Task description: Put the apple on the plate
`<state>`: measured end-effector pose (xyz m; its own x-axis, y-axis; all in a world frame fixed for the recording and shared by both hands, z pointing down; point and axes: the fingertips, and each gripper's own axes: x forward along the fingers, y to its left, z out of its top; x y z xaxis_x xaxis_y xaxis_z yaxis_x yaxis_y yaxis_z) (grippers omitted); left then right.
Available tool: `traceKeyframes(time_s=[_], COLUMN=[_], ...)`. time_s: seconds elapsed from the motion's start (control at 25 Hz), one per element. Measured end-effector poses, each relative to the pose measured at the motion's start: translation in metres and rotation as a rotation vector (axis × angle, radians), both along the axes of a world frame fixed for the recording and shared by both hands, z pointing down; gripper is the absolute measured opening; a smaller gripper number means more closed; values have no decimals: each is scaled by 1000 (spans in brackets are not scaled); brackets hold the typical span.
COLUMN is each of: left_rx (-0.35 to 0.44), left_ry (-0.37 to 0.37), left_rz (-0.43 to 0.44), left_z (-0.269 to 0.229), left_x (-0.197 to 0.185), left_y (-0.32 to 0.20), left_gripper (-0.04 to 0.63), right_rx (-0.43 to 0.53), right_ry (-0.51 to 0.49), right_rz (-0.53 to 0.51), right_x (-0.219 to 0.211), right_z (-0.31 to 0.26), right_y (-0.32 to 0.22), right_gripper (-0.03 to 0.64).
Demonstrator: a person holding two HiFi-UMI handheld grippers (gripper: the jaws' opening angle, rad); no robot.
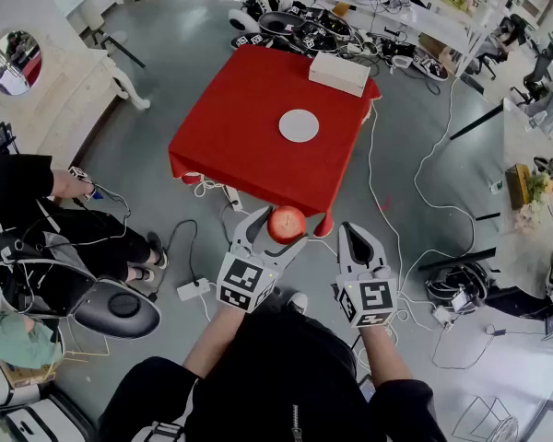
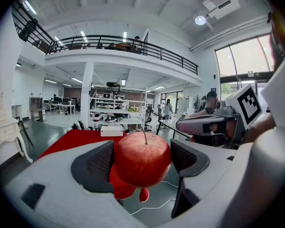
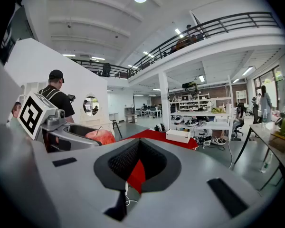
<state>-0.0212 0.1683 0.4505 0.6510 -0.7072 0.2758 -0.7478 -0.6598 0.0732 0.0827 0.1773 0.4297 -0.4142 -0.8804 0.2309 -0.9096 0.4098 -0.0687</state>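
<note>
apple (image 2: 142, 159) and plate (image 1: 299, 125) are well apart: the red table (image 1: 230, 145) lies ahead of both claws, plate at its middle; the left claw (image 1: 278, 230) grips the apple between its jaws; the right claw (image 1: 353, 236) beside it is clenched, empty.

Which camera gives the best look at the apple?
The left gripper view: the apple fills the middle, stem showing, clamped between the jaws. The head view shows it small from above; the right gripper view shows only its top.
</note>
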Motion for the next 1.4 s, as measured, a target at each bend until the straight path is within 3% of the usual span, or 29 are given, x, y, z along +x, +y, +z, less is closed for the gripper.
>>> traceKeyframes(time_s=[0.2, 1.4], left_rx=[-4, -10], left_ry=[3, 8], left_rz=[-2, -1], left_z=[1, 0], left_x=[5, 4], left_y=[1, 11], left_gripper=[377, 377], right_rx=[16, -7], right_ry=[-44, -65], right_rz=[-12, -74], right_x=[5, -7], right_z=[-5, -1], right_y=[2, 19], right_gripper=[11, 12])
